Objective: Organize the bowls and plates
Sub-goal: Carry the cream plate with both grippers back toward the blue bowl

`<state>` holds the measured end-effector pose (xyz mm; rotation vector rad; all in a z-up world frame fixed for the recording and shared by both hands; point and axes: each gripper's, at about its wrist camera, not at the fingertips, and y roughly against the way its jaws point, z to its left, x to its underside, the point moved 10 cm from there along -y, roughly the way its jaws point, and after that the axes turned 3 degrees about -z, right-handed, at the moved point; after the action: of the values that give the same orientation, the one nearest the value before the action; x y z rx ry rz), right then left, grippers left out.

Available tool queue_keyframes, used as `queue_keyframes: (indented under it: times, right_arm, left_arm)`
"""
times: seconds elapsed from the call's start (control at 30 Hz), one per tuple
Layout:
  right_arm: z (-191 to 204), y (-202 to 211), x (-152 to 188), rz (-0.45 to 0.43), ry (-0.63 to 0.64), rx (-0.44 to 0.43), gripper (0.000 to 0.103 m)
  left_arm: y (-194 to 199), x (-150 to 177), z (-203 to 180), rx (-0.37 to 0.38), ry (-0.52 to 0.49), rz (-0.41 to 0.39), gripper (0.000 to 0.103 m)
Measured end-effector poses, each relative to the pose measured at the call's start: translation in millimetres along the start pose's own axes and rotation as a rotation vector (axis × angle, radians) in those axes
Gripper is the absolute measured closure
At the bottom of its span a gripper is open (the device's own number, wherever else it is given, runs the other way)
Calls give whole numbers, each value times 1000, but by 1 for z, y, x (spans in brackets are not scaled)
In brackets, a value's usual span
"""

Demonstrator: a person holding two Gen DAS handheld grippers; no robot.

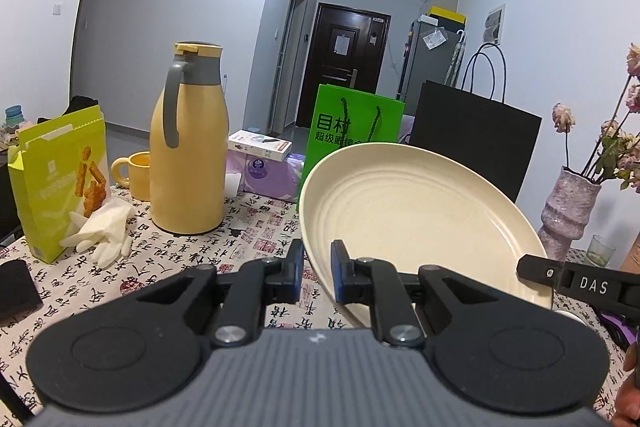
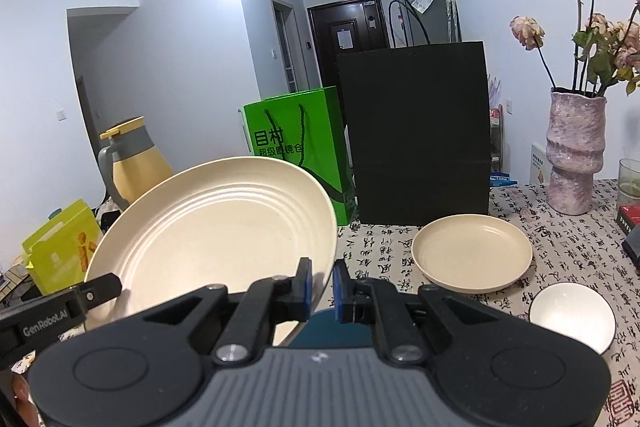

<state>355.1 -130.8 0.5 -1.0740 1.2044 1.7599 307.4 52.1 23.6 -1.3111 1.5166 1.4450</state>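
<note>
The large cream plate [image 1: 416, 219] hung clear of the table, tilted with its ribbed hollow facing the cameras and its far rim raised. In the left wrist view it filled the centre right of the frame, its long axis slanting from upper left down to lower right; in the right wrist view it filled the centre left, slanting from lower left up to upper right. It looked matte and faintly speckled, with concentric ridges stepping down to a flat, bare middle.

The left gripper [image 1: 317, 269] was pinched nearly closed on the plate's near rim at the lower centre of its view. The right gripper [image 2: 321, 285] was likewise clamped nearly closed on the opposite rim at the lower centre of its own view. Each gripper's finger also showed at the plate's edge in the other's view.

A smaller cream plate [image 2: 472, 253] lay flat on the printed tablecloth [image 2: 560, 247] at centre right, with a white bowl [image 2: 572, 317] just beside it toward the lower right.
</note>
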Motion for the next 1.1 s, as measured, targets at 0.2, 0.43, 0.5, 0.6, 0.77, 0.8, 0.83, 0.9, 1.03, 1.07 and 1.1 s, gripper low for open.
queue_keyframes:
  times: [0.2,0.43,0.5,0.6,0.77,0.8,0.83,0.9,1.03,1.07,1.1]
  right_arm:
    - [-1,17,7,-3,-11,-8,93]
    - [-2,34,11,-12,-21,-18,93]
    - [-2,38,12,-14,-23,-19,93]
    - [-4,45,14,-19,-30,-22,93]
    - [-8,57,16,-35,-36,-23,92]
    - [-9,59,15,-39,-37,-23,93]
    - [-11,62,15,-44,-39,-23,93]
    - [-13,68,16,-53,-43,-23,93]
    - [-18,81,19,-67,-50,-24,93]
    - [-20,84,20,-71,-52,-23,93]
    - [-21,87,20,-75,-54,-22,92]
  left_arm:
    - [18,2,-3,0,-10,-11,88]
    - [35,4,-5,0,-18,-22,88]
    - [39,5,-7,1,-19,-25,88]
    - [45,6,-9,5,-26,-29,88]
    - [54,8,-14,15,-33,-36,88]
    - [57,9,-15,16,-37,-38,88]
    - [60,10,-17,17,-41,-41,88]
    - [64,11,-20,21,-45,-45,88]
    - [72,15,-26,27,-50,-49,88]
    - [74,15,-27,30,-51,-50,88]
    - [76,16,-29,32,-53,-51,88]
